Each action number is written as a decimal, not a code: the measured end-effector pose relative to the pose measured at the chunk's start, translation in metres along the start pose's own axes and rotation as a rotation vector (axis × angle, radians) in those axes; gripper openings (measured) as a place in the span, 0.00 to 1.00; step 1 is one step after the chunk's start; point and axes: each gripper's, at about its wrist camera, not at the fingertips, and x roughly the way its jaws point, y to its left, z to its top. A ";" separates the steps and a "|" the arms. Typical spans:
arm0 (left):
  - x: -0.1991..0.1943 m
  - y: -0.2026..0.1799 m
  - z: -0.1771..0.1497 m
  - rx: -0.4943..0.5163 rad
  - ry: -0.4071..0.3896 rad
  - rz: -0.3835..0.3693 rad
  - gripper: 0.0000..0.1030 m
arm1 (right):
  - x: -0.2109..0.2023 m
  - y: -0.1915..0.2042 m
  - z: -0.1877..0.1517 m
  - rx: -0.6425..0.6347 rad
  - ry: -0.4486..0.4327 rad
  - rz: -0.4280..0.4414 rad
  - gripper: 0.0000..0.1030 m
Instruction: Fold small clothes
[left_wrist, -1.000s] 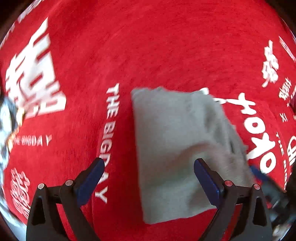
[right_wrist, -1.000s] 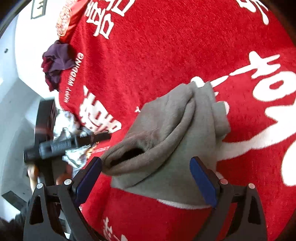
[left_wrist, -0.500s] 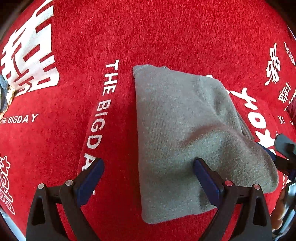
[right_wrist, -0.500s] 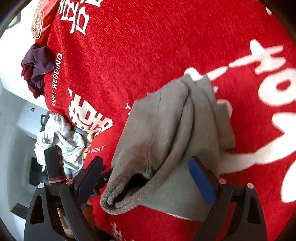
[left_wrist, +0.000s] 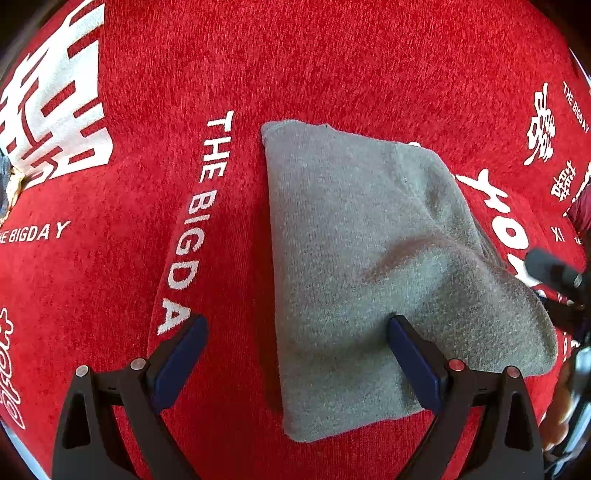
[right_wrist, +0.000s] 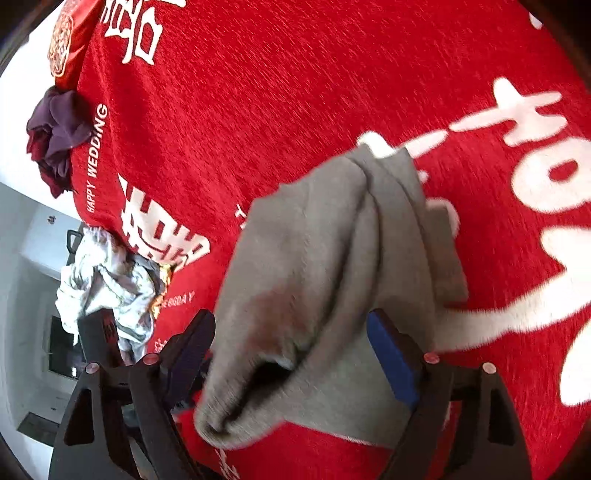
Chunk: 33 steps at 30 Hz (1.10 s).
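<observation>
Place: you are working in what looks like a home, most likely a bedroom.
Surface: your work spreads over a red plush cover (left_wrist: 332, 66) printed with white "THE BIGDAY" and "HAPPY WEDDING" lettering, like festive bedding.
Laundry: you have a grey knit garment (left_wrist: 362, 266) on it, a crumpled pale printed cloth (right_wrist: 107, 284) and a purple and maroon bundle (right_wrist: 55, 136) at its edge.
Beyond: you see plain white walls (right_wrist: 22, 229).

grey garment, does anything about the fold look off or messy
Yes. The grey garment is not flat: in the right wrist view its near end bulges up with an open pocket, and ridges run along its top.
</observation>
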 end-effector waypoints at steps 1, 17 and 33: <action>0.002 -0.001 0.000 0.000 0.006 0.001 0.95 | 0.009 -0.005 0.000 0.027 0.026 0.009 0.84; 0.005 -0.046 0.003 0.137 0.045 -0.009 0.95 | 0.014 -0.009 0.013 -0.148 -0.006 -0.019 0.27; -0.012 -0.019 0.005 0.006 0.002 -0.071 0.95 | -0.022 -0.004 -0.051 -0.078 -0.044 0.049 0.76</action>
